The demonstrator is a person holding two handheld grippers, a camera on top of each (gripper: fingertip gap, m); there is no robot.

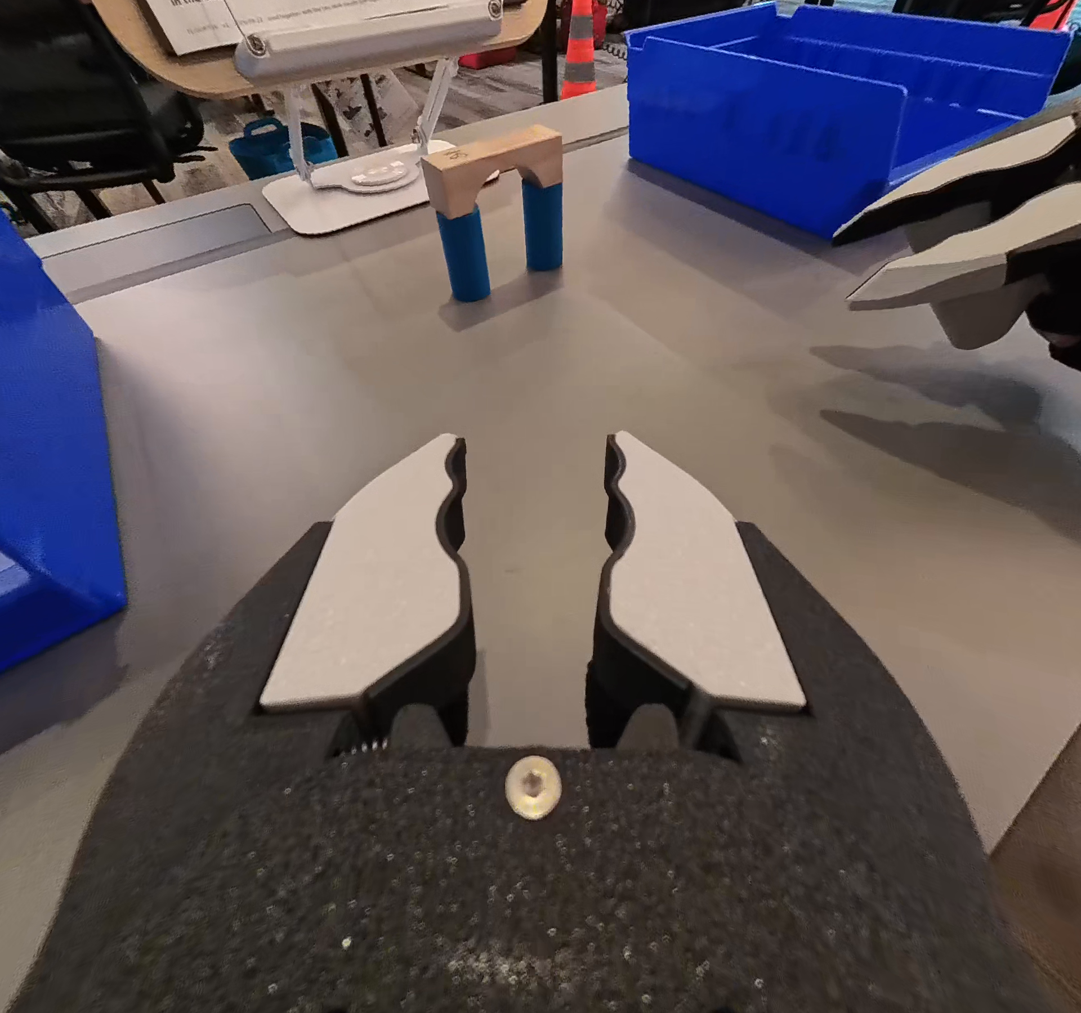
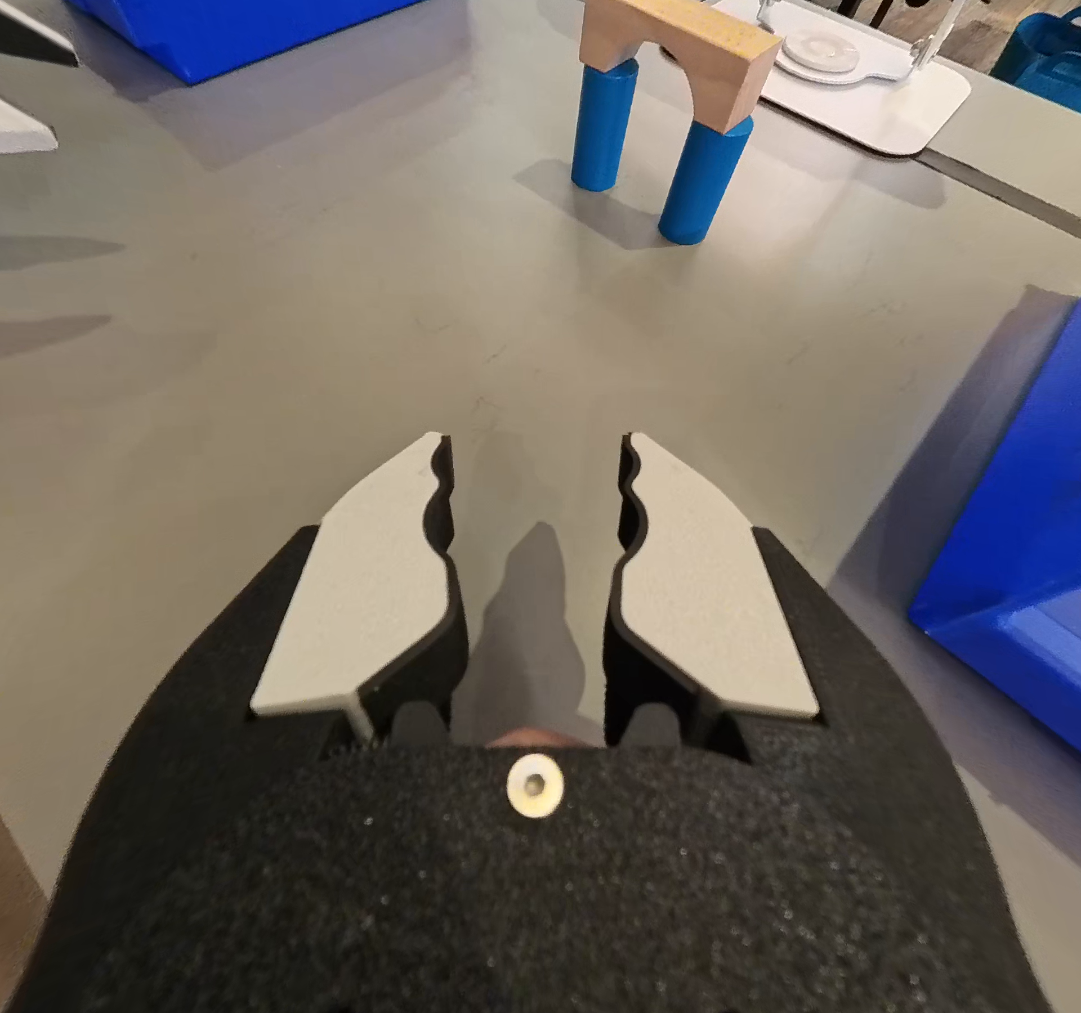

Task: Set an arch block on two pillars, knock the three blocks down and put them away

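A pale wooden arch block [image 1: 494, 166] [image 2: 672, 43] rests across two upright blue cylinder pillars, one on the left [image 1: 465, 254] [image 2: 602, 125] and one on the right [image 1: 543, 225] [image 2: 702, 184], on the grey mat [image 1: 585, 377]. My left gripper [image 1: 535, 447] is open and empty, well short of the arch. My right gripper [image 2: 535, 447] is open and empty, also short of the arch; it shows at the right edge of the left wrist view [image 1: 848, 268], to the right of the arch.
A blue bin [image 1: 842, 108] stands at the back right of the mat, another blue bin [image 1: 52, 458] at the left. A white stand [image 1: 345, 195] with an instruction sheet stands behind the arch. An orange cone [image 1: 582, 32] is on the floor beyond.
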